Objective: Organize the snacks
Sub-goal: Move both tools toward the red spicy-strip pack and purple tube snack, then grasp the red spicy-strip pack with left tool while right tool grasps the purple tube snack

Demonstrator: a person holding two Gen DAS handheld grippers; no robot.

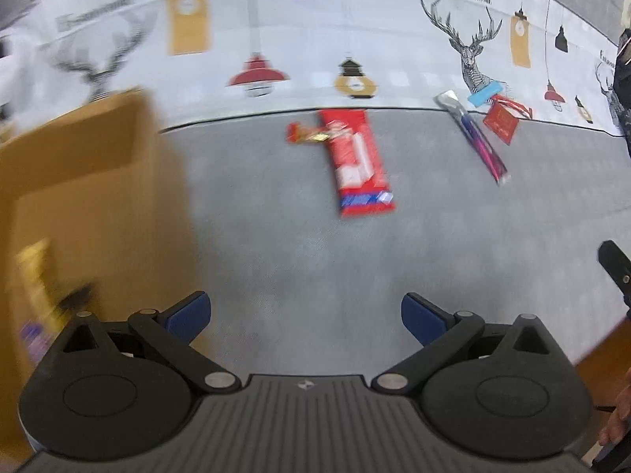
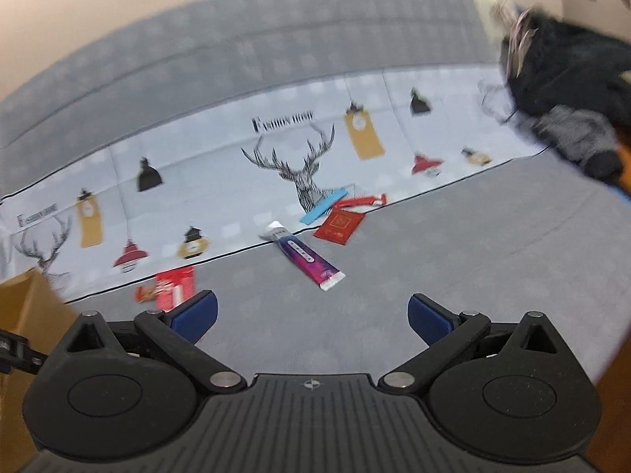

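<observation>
My left gripper (image 1: 305,317) is open and empty above the grey cloth. Ahead of it lies a long red snack packet (image 1: 357,163) with a small red-and-gold wrapper (image 1: 307,134) beside its far end. Further right lie a purple stick packet (image 1: 479,140), a square red packet (image 1: 501,120) and a blue bar (image 1: 487,92). My right gripper (image 2: 311,317) is also open and empty. In its view the purple stick packet (image 2: 305,256) lies ahead, with the square red packet (image 2: 340,224), the blue bar (image 2: 325,205) and a thin red wrapper (image 2: 363,200) behind it. The long red packet (image 2: 175,285) shows at left.
An open cardboard box (image 1: 79,205) stands at the left, with blurred yellow and purple items inside; its corner (image 2: 27,303) shows in the right wrist view. A printed cloth with deer and lamps (image 1: 355,39) covers the back. Dark clothing (image 2: 568,90) lies at the far right.
</observation>
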